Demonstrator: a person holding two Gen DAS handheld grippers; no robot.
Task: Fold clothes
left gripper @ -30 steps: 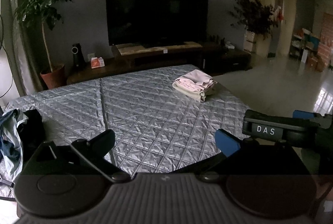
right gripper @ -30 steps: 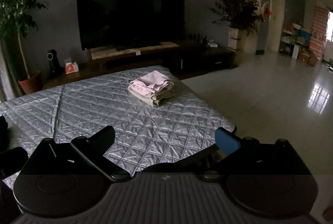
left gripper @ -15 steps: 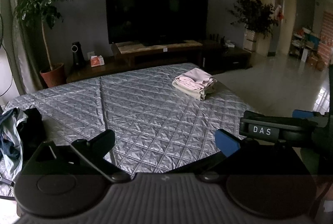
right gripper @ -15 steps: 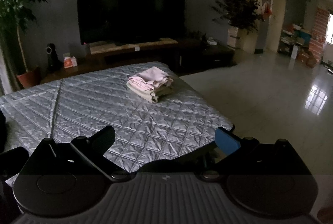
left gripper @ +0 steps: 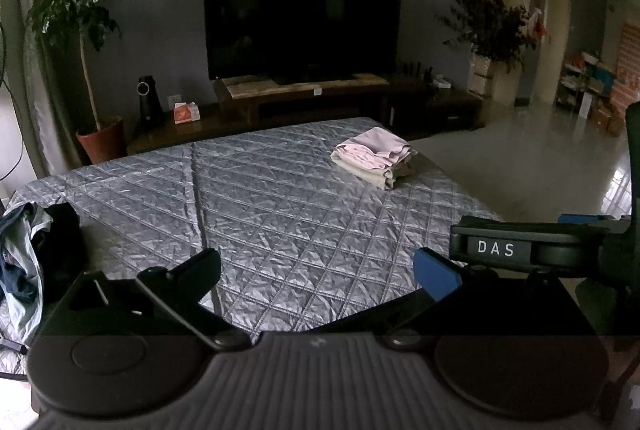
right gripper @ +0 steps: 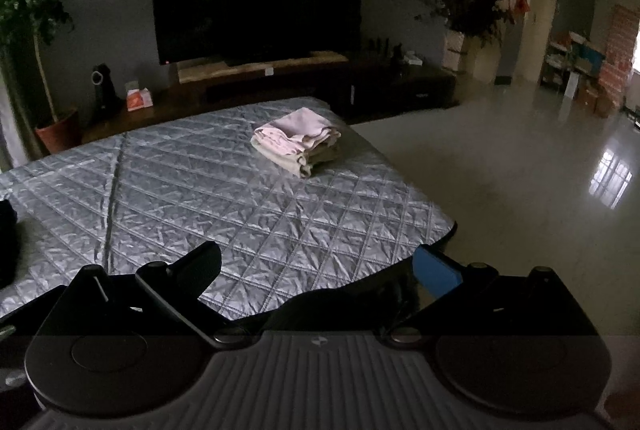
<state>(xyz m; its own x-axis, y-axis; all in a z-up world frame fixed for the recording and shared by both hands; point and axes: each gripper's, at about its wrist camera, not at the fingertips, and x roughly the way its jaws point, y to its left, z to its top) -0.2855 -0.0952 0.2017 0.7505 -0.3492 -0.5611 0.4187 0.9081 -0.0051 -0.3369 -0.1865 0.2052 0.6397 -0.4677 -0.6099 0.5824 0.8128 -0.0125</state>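
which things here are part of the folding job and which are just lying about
Job: folded clothes stack, unfolded clothes heap, quilted mat, left gripper, right gripper, both open.

Lying about: TV, potted tree, tissue box.

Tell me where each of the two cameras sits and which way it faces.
Left wrist: rides on the left gripper, facing forward over the quilted bed cover to the television; shows its own open fingers, plus the right gripper's body, marked DAS, at right, and a pile of unfolded clothes at left.
Right wrist: rides on the right gripper, facing the same way from further right; only its own open fingers show.
Shared: bed cover, television, the folded pink and beige clothes.
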